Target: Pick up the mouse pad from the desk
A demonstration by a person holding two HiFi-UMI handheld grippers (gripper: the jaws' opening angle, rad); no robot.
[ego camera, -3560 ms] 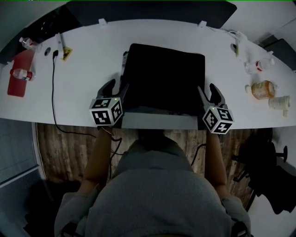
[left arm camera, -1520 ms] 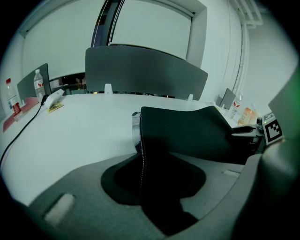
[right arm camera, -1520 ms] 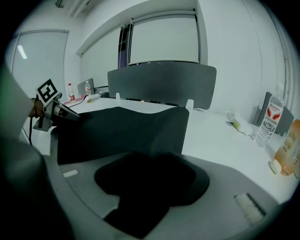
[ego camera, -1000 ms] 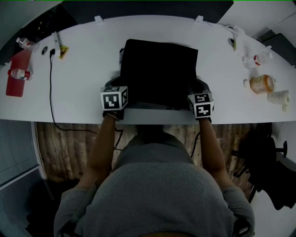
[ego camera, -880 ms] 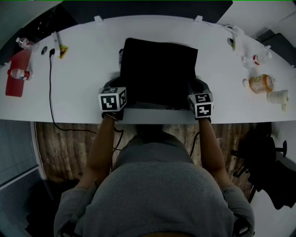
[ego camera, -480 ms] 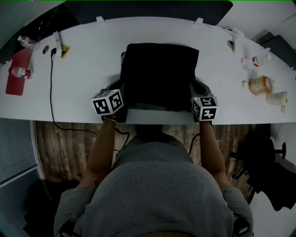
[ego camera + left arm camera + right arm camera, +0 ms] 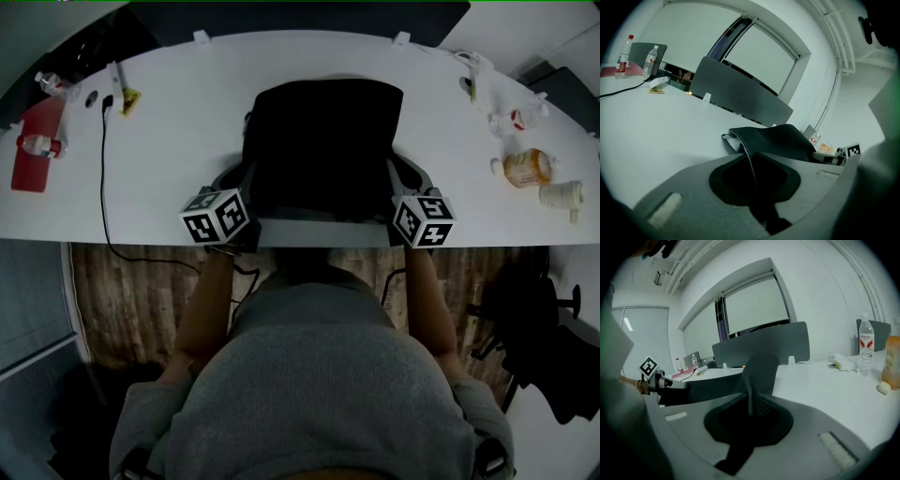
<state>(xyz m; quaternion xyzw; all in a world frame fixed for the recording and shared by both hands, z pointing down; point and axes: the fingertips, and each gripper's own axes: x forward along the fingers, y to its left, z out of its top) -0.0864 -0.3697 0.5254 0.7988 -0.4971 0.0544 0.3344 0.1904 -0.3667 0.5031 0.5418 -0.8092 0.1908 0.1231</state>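
A black mouse pad (image 7: pixel 323 145) spans the middle of the white desk (image 7: pixel 169 122). My left gripper (image 7: pixel 246 184) holds its left edge and my right gripper (image 7: pixel 397 178) its right edge, near the front corners. In the left gripper view the pad's stitched edge (image 7: pixel 751 165) runs into the narrow slot of my left gripper (image 7: pixel 757 206), whose jaws have just been closing on it. The rest of the pad (image 7: pixel 780 139) bows up off the desk. In the right gripper view the pad (image 7: pixel 758 370) stands pinched in my right gripper (image 7: pixel 750 411).
A red notebook with a bottle (image 7: pixel 30 155) and a black cable (image 7: pixel 105 169) lie at the desk's left. Pill bottles (image 7: pixel 527 169) sit at the right, with a water bottle (image 7: pixel 865 351) beyond them. A grey partition (image 7: pixel 740 96) lines the far edge.
Both grippers have closed in on the pad's side edges, then risen and rolled. The pad has come up with them and now bows off the desk.
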